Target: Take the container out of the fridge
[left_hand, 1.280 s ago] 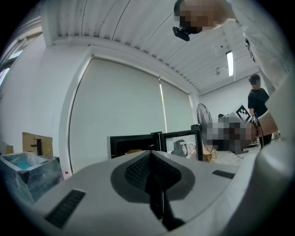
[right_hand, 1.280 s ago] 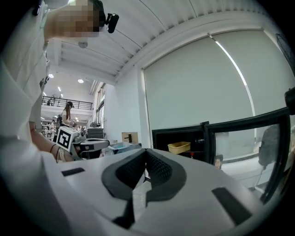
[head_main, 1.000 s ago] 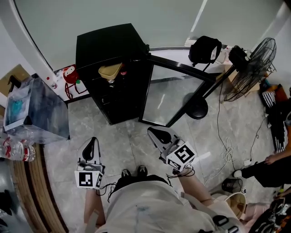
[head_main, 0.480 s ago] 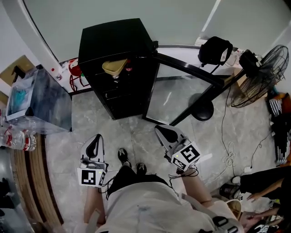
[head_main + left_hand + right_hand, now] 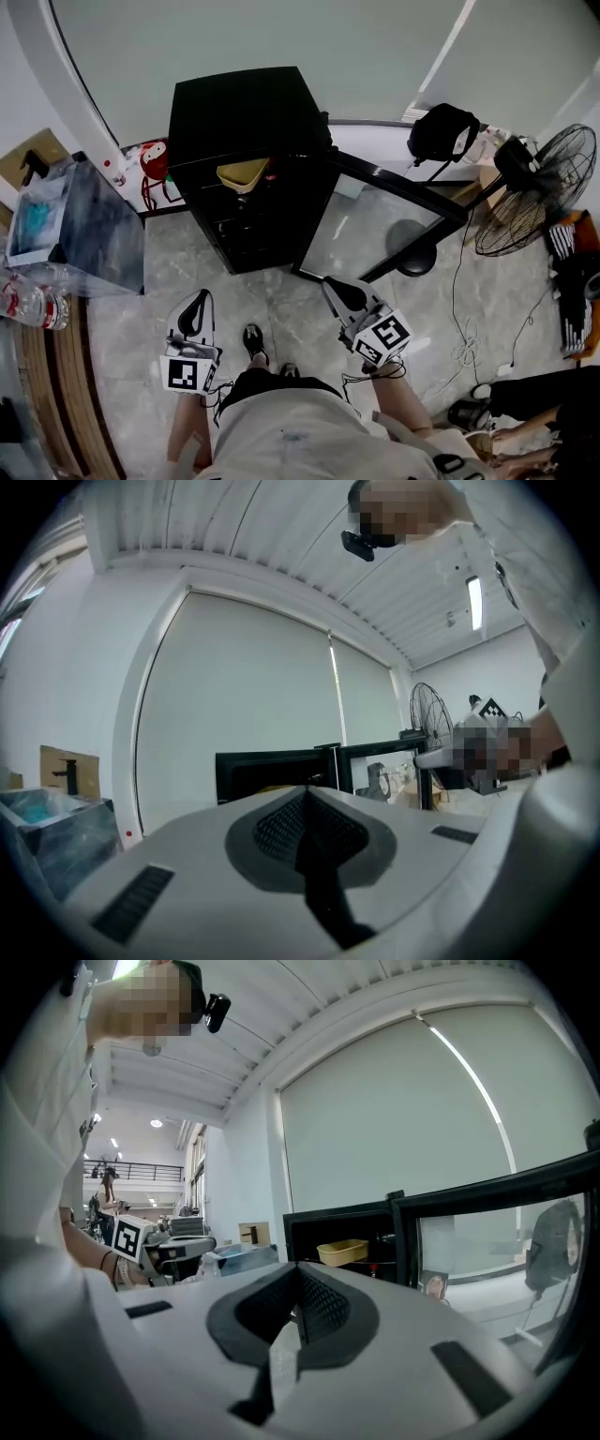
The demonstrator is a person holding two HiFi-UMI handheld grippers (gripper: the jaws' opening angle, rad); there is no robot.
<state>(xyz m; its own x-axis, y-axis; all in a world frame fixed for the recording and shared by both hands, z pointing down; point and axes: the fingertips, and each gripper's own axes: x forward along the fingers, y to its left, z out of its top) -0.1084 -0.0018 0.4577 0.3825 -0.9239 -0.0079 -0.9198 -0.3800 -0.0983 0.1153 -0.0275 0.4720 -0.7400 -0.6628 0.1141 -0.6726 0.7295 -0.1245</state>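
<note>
A black mini fridge (image 5: pixel 246 178) stands on the floor ahead with its glass door (image 5: pixel 375 225) swung open to the right. A tan container (image 5: pixel 242 173) sits on its top shelf; it also shows in the right gripper view as a tan container (image 5: pixel 342 1252) inside the fridge (image 5: pixel 337 1227). My left gripper (image 5: pixel 195 306) is held low by my body, shut and empty, well short of the fridge. My right gripper (image 5: pixel 336 289) is shut too, empty, near the door's lower edge. Shut jaws fill both gripper views: left gripper (image 5: pixel 305 797), right gripper (image 5: pixel 300 1279).
A clear plastic box (image 5: pixel 70 225) and a water bottle (image 5: pixel 28 305) are at the left. A red toy (image 5: pixel 150 159) sits left of the fridge. A black bag (image 5: pixel 441 131), a standing fan (image 5: pixel 534 192), floor cables (image 5: pixel 464 347) and another person (image 5: pixel 534 403) are at the right.
The head view has shifted, so the fridge now sits lower and more central. My feet have stepped. Both grippers stay shut and low by my body.
</note>
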